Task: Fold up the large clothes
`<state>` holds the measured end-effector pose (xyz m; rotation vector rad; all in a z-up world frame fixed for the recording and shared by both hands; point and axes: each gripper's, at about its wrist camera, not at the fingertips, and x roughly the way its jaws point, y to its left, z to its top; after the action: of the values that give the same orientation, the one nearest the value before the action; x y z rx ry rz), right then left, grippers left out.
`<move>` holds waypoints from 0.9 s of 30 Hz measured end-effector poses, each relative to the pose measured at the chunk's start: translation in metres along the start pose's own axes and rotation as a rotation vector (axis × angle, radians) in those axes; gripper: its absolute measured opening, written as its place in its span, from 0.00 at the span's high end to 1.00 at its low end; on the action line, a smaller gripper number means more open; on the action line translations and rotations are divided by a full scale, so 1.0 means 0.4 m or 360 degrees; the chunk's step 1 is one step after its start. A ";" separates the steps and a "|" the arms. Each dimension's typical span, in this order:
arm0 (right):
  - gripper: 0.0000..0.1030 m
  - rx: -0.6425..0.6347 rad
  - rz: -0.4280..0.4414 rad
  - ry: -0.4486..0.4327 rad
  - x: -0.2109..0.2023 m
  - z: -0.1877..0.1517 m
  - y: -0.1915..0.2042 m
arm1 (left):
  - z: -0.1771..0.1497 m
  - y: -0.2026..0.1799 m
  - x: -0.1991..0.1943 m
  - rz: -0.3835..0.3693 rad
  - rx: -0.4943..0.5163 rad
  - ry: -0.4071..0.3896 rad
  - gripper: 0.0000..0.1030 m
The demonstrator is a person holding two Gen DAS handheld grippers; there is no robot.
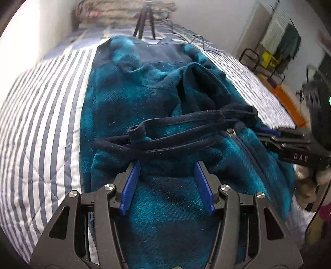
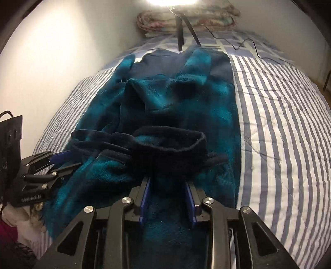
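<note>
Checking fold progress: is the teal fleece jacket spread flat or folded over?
Partly folded: the teal fleece jacket lies lengthwise on the striped quilt, its dark-trimmed hem doubled back and bunched ahead of both tongs.

both wrist views sit low and close, facing up the bed, sharing the teal garment.

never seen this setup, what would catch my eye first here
The teal fleece garment with navy trim sprawls lengthwise down the middle of the striped bedspread, partly folded. Both grippers, left and right, sit open over its near end. A black tripod stands at the far end, before folded floral blankets.
</note>
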<state>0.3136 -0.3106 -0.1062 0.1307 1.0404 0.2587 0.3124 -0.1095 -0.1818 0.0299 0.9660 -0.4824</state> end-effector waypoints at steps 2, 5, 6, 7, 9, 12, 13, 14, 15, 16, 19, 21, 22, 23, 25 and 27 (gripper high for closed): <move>0.70 -0.0082 -0.0083 0.0026 0.001 0.006 0.029 | 0.008 0.002 -0.003 -0.0021 -0.0005 0.0027 0.46; 0.70 -0.0111 -0.0028 0.0065 -0.020 0.022 0.029 | 0.037 0.036 -0.041 -0.0172 -0.0074 0.0065 0.46; 0.70 -0.0084 0.0047 0.0044 -0.046 0.027 0.018 | 0.050 0.048 -0.068 -0.0201 -0.0079 0.0030 0.46; 0.70 -0.0057 0.0114 -0.0006 -0.077 0.032 0.005 | 0.061 0.056 -0.087 -0.0190 -0.0062 -0.0004 0.46; 0.70 -0.0044 0.0160 -0.0109 -0.123 0.051 -0.016 | 0.103 0.082 -0.128 -0.0102 0.0003 -0.0093 0.46; 0.71 -0.0044 0.0087 -0.0209 -0.160 0.097 -0.058 | 0.180 0.128 -0.151 0.0070 0.0077 -0.0191 0.46; 0.75 -0.0050 0.0034 -0.0218 -0.155 0.118 -0.073 | 0.200 0.140 -0.149 0.0101 0.0081 -0.0202 0.46; 0.76 -0.0054 -0.0018 -0.0214 -0.142 0.146 -0.091 | 0.232 0.156 -0.138 0.0146 0.0092 -0.0208 0.46; 0.78 -0.0049 -0.0043 -0.0206 -0.125 0.170 -0.106 | 0.261 0.172 -0.122 0.0175 0.0100 -0.0208 0.46; 0.78 -0.0037 -0.0055 -0.0204 -0.110 0.191 -0.119 | 0.282 0.189 -0.105 0.0183 0.0096 -0.0210 0.46; 0.78 0.0012 -0.0068 -0.0219 -0.046 0.269 -0.157 | 0.364 0.240 -0.031 0.0118 0.0037 -0.0213 0.46; 0.78 0.0041 -0.0059 -0.0222 0.001 0.318 -0.176 | 0.410 0.260 0.027 0.0132 0.0009 -0.0217 0.46; 0.78 0.0051 -0.0058 -0.0220 0.025 0.334 -0.183 | 0.420 0.265 0.049 0.0133 -0.0002 -0.0209 0.46; 0.78 0.0068 -0.0057 -0.0212 0.056 0.357 -0.191 | 0.436 0.270 0.083 0.0122 -0.0019 -0.0192 0.46; 0.78 0.0097 -0.0035 -0.0207 0.092 0.380 -0.198 | 0.463 0.270 0.145 0.0121 -0.0024 -0.0155 0.46; 0.78 0.0124 -0.0007 -0.0201 0.133 0.406 -0.205 | 0.479 0.266 0.204 0.0125 -0.0017 -0.0105 0.46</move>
<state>0.4920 -0.3726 -0.0880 0.2125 0.9255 0.2033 0.5440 -0.0905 -0.1562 0.0419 0.8994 -0.4035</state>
